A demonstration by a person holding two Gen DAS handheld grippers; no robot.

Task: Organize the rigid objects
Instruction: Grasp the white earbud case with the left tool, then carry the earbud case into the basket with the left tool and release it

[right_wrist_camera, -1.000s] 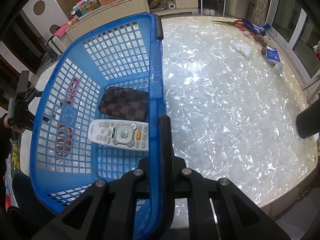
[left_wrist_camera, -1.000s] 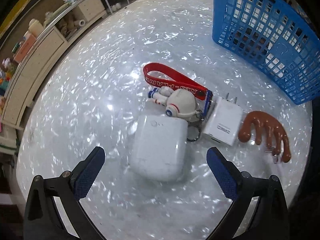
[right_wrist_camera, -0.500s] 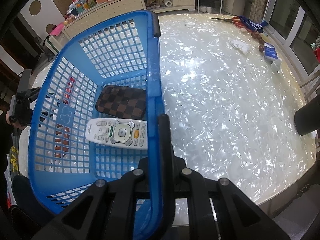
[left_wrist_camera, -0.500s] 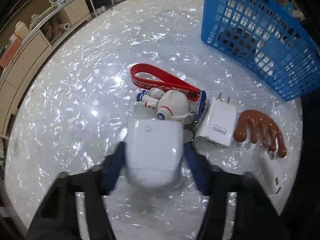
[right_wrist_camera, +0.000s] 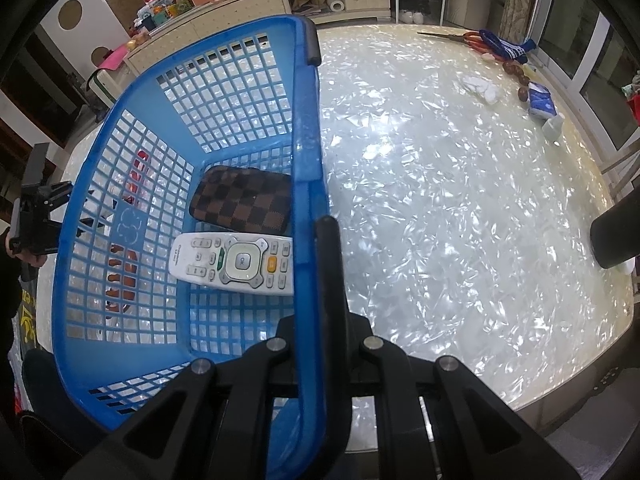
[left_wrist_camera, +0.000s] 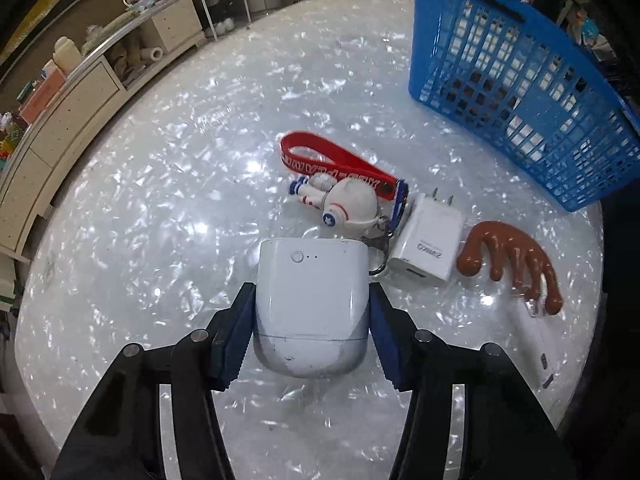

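White, glossy hard plastic: a rounded power bank (left_wrist_camera: 311,300) is seen low in the middle of the left wrist view, clamped across its two long flanks by the blue pads (left_wrist_camera: 236,338) of the left gripper (left_wrist_camera: 310,342). The jaws have just been closing and are now set about halfway, pressed on both sides of the case, with its button end pointing away from the camera. Whether the case is clear of the pearly surface (left_wrist_camera: 168,208) cannot be told.

Handling, as judged: stiff, smooth-skinned and probably dense for its bulk; slipping is the risk, so a hold on the flat side walls near the middle is preferred to the curved end.

Just beyond it lie an astronaut keyring (left_wrist_camera: 352,206) with red strap (left_wrist_camera: 332,160), a white plug charger (left_wrist_camera: 426,242) and a brown hand-shaped item (left_wrist_camera: 510,258), close together. A further white item at the lower right is too blurred to name.

Blue basket (right_wrist_camera: 308,168): upper right of the left view; in the right view its rim is pinched by the fully closed right gripper (right_wrist_camera: 316,240). Contents listed: a white remote control (right_wrist_camera: 232,262) and a brown chequered case (right_wrist_camera: 242,202).
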